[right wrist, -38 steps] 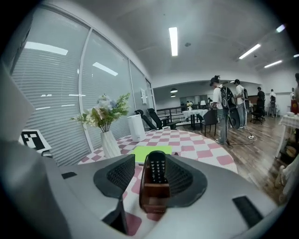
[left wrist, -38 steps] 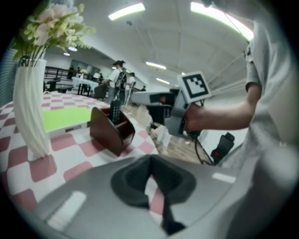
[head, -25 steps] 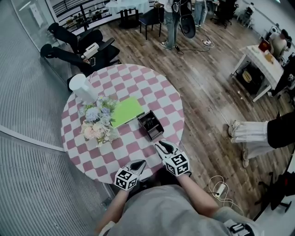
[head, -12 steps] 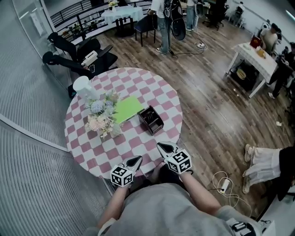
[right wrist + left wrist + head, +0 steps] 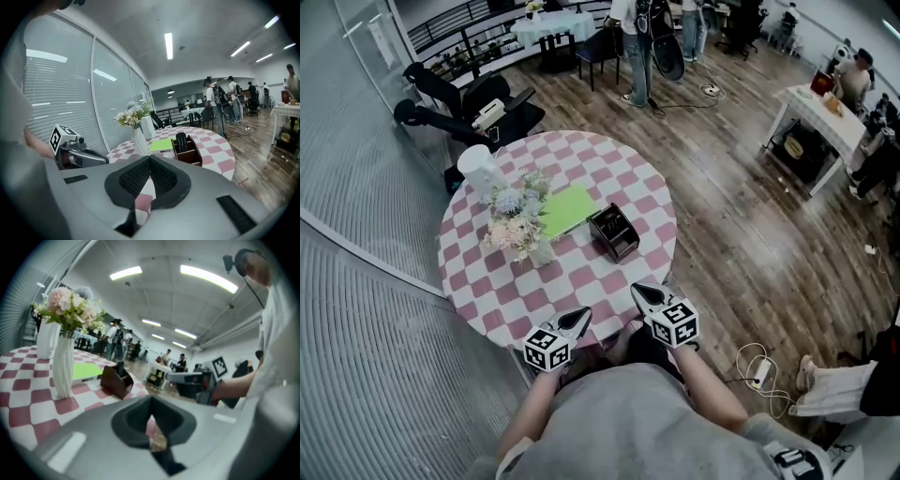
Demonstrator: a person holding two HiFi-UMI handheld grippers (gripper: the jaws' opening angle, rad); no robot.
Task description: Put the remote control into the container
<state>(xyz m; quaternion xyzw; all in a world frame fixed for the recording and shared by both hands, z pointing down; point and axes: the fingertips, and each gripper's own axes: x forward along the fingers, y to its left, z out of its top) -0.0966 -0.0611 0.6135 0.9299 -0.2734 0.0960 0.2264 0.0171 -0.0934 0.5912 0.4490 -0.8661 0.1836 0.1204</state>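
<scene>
On the round table (image 5: pixel 581 281) with its pink-and-white checked cloth, the dark container (image 5: pixel 614 232) sits near the middle, just beside a green pad (image 5: pixel 565 210). The remote control (image 5: pixel 181 141) stands upright inside the container, its top showing above the rim. A vase of flowers (image 5: pixel 521 220) stands left of the pad, with a white jug (image 5: pixel 478 169) farther back. Both grippers hover at the table's near edge. The left gripper (image 5: pixel 579 316) and the right gripper (image 5: pixel 641 292) each have their jaws closed together, holding nothing.
</scene>
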